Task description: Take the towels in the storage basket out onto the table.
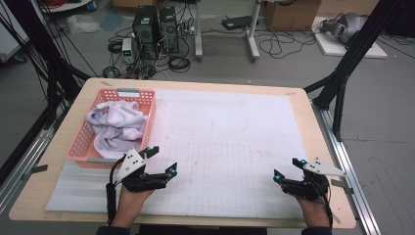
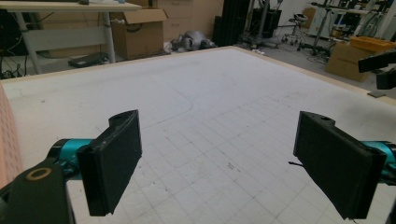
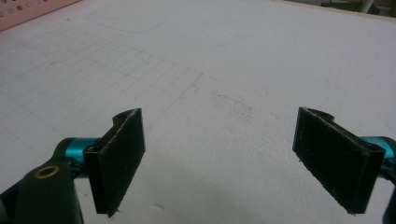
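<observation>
A pink plastic basket [image 1: 149, 113] stands at the table's left side with a crumpled white-lilac cloth [image 1: 117, 127] heaped inside it. My left gripper [image 1: 161, 160] hovers just in front of the basket's near right corner, jaws wide apart with nothing between them. In the left gripper view the gripper [image 2: 217, 158] looks across the white gridded mat [image 2: 219, 107], and the basket's pink wall [image 2: 8, 140] edges the left border. My right gripper [image 1: 288, 169] is at the front right of the mat, open and empty. Bare mat lies under the right gripper [image 3: 218, 158].
The white gridded mat [image 1: 230, 137] covers most of the wooden table [image 1: 323, 147]. Black frame struts [image 1: 342, 73] stand at the table's right and left corners. Computers and cables [image 1: 156, 29] lie on the floor beyond the far edge.
</observation>
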### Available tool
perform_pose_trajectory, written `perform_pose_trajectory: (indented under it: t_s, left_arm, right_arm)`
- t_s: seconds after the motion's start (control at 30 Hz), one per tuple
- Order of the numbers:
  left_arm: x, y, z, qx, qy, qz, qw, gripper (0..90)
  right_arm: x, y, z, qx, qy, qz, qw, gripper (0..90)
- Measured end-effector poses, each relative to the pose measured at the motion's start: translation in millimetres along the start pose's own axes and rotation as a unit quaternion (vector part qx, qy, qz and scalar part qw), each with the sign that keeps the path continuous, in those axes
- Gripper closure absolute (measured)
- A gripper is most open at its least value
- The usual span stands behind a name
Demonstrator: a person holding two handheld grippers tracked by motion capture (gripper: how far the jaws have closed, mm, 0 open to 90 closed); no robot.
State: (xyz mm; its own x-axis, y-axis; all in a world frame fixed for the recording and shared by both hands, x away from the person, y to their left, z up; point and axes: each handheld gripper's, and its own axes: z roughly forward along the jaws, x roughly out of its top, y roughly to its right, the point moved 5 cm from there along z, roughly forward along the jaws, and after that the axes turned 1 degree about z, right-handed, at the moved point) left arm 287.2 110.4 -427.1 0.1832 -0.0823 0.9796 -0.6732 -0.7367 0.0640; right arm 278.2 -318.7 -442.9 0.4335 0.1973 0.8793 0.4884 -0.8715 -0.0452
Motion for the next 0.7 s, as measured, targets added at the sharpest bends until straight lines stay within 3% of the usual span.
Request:
perform_pose_trajectory:
  t_s: [0.27, 0.47, 0.67, 0.7]
  left_arm:
    - [-0.2, -5.5, 3.1, -0.002, 0.001, -0.009, 1.0000, 15.6]
    - [4.5, -7.7, 4.2, -0.010, 0.012, -0.018, 0.9997, 15.6]
    - [10.9, -5.9, -5.9, -0.006, 0.015, -0.002, 0.9999, 15.7]
    - [12.5, -7.1, -9.8, -0.005, 0.018, -0.010, 0.9998, 15.7]
  right_arm:
    - [-3.3, 3.1, 1.7, -0.001, -0.007, 0.016, 0.9999, 15.3]
    - [-3.9, 0.8, -4.1, -0.010, -0.008, 0.010, 0.9999, 15.3]
    - [-4.3, -4.2, -11.7, -0.012, -0.005, 0.017, 0.9998, 15.3]
    - [-2.9, -7.1, -8.8, -0.008, -0.008, 0.010, 0.9999, 15.3]
